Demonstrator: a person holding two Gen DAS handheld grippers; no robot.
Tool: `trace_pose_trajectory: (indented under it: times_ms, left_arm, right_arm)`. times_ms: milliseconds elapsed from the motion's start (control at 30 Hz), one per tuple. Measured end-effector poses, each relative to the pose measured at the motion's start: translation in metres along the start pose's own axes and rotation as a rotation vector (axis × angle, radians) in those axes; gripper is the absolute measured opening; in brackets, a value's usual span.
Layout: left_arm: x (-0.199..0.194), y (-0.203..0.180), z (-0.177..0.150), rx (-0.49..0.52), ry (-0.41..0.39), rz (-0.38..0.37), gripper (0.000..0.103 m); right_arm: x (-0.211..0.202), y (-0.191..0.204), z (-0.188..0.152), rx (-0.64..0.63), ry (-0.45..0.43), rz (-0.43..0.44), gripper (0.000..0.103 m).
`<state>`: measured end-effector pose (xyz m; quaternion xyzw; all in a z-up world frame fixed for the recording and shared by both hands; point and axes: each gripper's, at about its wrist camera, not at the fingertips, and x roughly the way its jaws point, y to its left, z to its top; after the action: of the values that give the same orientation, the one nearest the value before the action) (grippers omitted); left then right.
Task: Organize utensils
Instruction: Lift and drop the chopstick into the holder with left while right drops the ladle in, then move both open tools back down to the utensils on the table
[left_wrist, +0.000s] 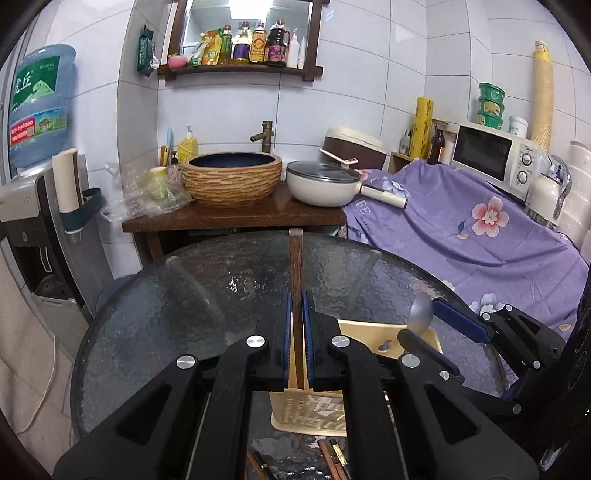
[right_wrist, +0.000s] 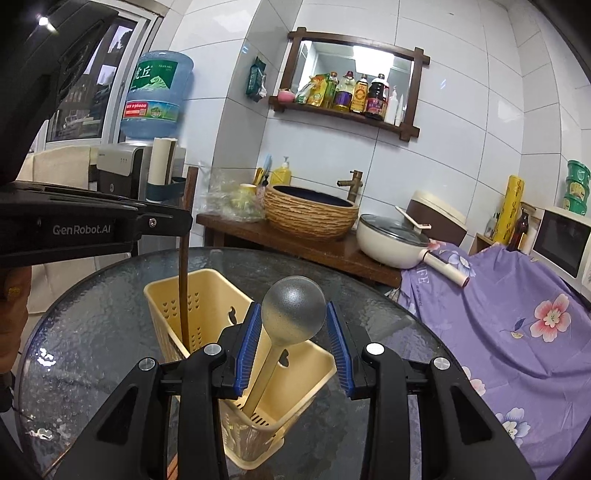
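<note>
The left gripper (left_wrist: 296, 314) clamps dark wooden chopsticks (left_wrist: 296, 266), tips inside the cream perforated plastic utensil caddy (right_wrist: 207, 295) (on a glass table (left_wrist: 184, 295)); the right gripper (right_wrist: 293, 332), part-open, holds a grey-bowled ladle (right_wrist: 293, 310) standing there.

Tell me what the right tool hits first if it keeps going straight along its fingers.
Probably the far wall of the yellow basket: the right tool, holding the spoon, points over it. Beyond lies glass table. Depth is uncertain.

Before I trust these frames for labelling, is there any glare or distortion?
Left wrist view: fisheye bends the wall tiles; the glass table shows pale reflections. Right wrist view: white glare spots on the table's left rim, dark corners, and a bright mirror.
</note>
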<state>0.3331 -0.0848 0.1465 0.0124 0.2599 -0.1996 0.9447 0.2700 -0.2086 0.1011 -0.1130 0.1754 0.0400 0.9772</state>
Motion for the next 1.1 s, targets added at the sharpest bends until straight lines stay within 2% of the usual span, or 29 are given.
trace_pose_trajectory:
  times_ms: [367,467,500,533,600,633,667,700,767,867,933,1100]
  left_arm:
    - [0.003,0.004,-0.003,-0.011,0.013,-0.003,0.006]
    - [-0.002,0.006,-0.001,-0.025,0.005,-0.013,0.006]
    - [-0.004,0.007,-0.002,-0.025,0.000,-0.011,0.006]
    - [-0.006,0.007,-0.002,-0.024,-0.003,-0.008,0.006]
    - [-0.011,0.010,-0.002,-0.026,-0.011,-0.002,0.008]
    - [-0.013,0.012,-0.003,-0.029,-0.014,0.000,0.013]
    - [-0.016,0.013,-0.004,-0.034,-0.015,0.002,0.028]
    - [-0.019,0.015,-0.006,-0.039,-0.017,0.006,0.051]
    - [-0.029,0.021,-0.011,-0.062,-0.037,0.020,0.071]
    - [-0.042,0.026,-0.022,-0.054,-0.045,0.057,0.073]
    - [-0.048,0.027,-0.033,-0.034,-0.028,0.082,0.077]
    - [-0.056,0.032,-0.068,-0.005,0.034,0.110,0.078]
  right_arm:
    - [0.001,-0.002,-0.008,0.015,0.022,0.013,0.036]
    - [0.001,-0.002,-0.008,0.014,0.028,0.015,0.045]
    - [0.000,-0.002,-0.009,0.014,0.023,0.012,0.052]
    - [-0.001,-0.003,-0.009,0.015,0.016,0.009,0.056]
    - [-0.005,-0.005,-0.009,0.031,0.006,0.008,0.056]
    - [-0.008,-0.006,-0.009,0.039,0.001,0.014,0.056]
    - [-0.010,-0.007,-0.008,0.041,-0.002,0.017,0.056]
    - [-0.014,-0.007,-0.008,0.043,-0.002,0.018,0.056]
    - [-0.021,-0.006,-0.007,0.051,0.001,0.020,0.057]
    - [-0.036,-0.004,-0.010,0.069,0.006,0.035,0.060]
    - [-0.044,-0.001,-0.013,0.074,0.023,0.043,0.061]
    - [-0.065,0.018,-0.029,0.055,0.062,0.081,0.061]
